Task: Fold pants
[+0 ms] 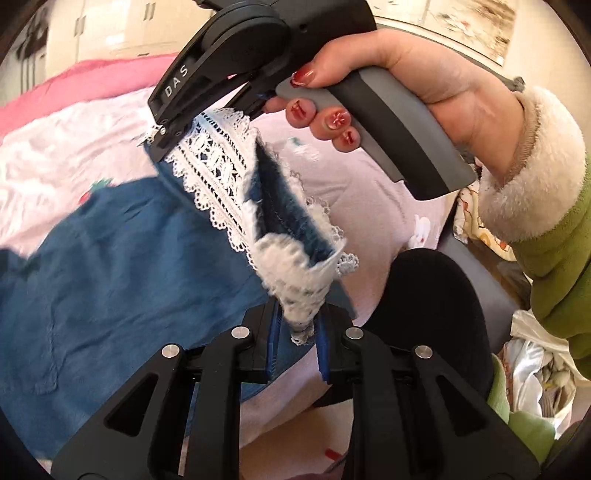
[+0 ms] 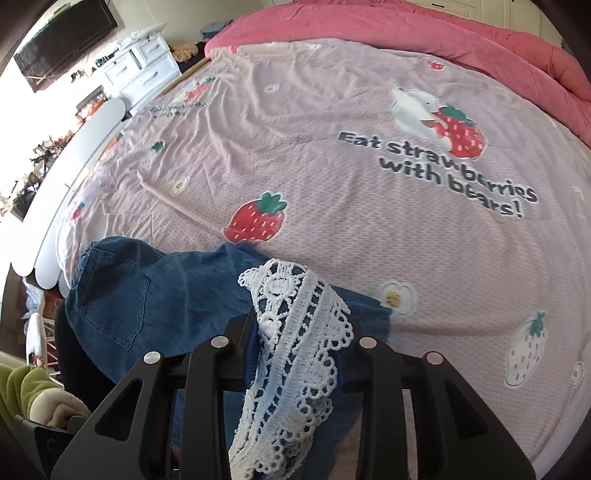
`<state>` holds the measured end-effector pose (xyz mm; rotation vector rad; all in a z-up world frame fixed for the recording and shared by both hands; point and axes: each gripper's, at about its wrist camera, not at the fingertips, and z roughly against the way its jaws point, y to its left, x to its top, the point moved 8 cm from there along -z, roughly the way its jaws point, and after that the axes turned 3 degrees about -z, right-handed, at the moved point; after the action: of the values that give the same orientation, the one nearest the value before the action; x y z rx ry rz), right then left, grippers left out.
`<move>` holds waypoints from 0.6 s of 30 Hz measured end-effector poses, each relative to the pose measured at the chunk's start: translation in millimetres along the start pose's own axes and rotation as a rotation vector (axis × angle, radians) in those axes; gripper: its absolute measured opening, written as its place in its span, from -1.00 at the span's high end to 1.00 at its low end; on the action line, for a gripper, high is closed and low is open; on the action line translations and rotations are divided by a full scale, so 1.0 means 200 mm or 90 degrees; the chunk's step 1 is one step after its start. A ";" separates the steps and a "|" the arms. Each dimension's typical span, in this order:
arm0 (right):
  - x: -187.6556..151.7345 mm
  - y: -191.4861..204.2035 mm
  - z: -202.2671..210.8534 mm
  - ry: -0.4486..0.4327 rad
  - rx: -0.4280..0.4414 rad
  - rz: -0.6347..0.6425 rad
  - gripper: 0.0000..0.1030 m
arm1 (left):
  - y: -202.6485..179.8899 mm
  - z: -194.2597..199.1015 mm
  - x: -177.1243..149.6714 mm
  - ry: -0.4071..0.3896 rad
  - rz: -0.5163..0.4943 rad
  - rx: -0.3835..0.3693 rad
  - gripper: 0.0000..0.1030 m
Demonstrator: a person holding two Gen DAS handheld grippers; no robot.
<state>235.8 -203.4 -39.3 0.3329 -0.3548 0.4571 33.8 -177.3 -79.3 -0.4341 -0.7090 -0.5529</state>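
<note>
Both tools pinch the lace hem (image 1: 221, 177) of the blue pants (image 1: 110, 258): left tool (image 1: 297, 334) and right tool (image 2: 295, 354) shut tight above the bed (image 2: 332, 221).

The dark blue denim pants (image 2: 122, 295) carry white openwork lace trim (image 2: 295, 347) at the hem. The pale pink bed sheet (image 2: 332, 229) is printed with red strawberries, white bears and black lettering; a coral-pink quilt (image 2: 443, 33) lies along its far edge.

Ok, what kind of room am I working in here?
Most likely a bedroom: the denim pants lie on a bed with a strawberry-print sheet and a pink quilt, with a white dresser and a wall-mounted TV beyond.
</note>
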 end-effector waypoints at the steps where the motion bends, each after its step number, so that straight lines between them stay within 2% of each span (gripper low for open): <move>1: 0.01 0.02 -0.02 0.004 -0.005 -0.001 0.43 | 0.02 0.00 0.00 0.000 0.008 0.001 0.81; 7: 0.03 0.09 -0.15 0.022 -0.030 -0.012 0.43 | 0.13 0.06 -0.05 0.000 0.048 0.002 0.81; 14: 0.06 0.18 -0.19 0.026 -0.024 -0.027 0.36 | 0.17 0.07 -0.10 0.007 0.083 -0.003 0.80; 16: 0.06 0.21 -0.20 0.026 -0.018 -0.024 0.23 | 0.19 0.06 -0.12 0.016 0.096 -0.005 0.80; 18: 0.08 0.24 -0.19 0.017 0.030 -0.037 -0.05 | 0.19 0.06 -0.14 0.023 0.104 -0.007 0.76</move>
<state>235.1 -141.9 -54.4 0.3818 -0.3072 0.4131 33.3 -132.6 -97.7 -0.4874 -0.6300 -0.4095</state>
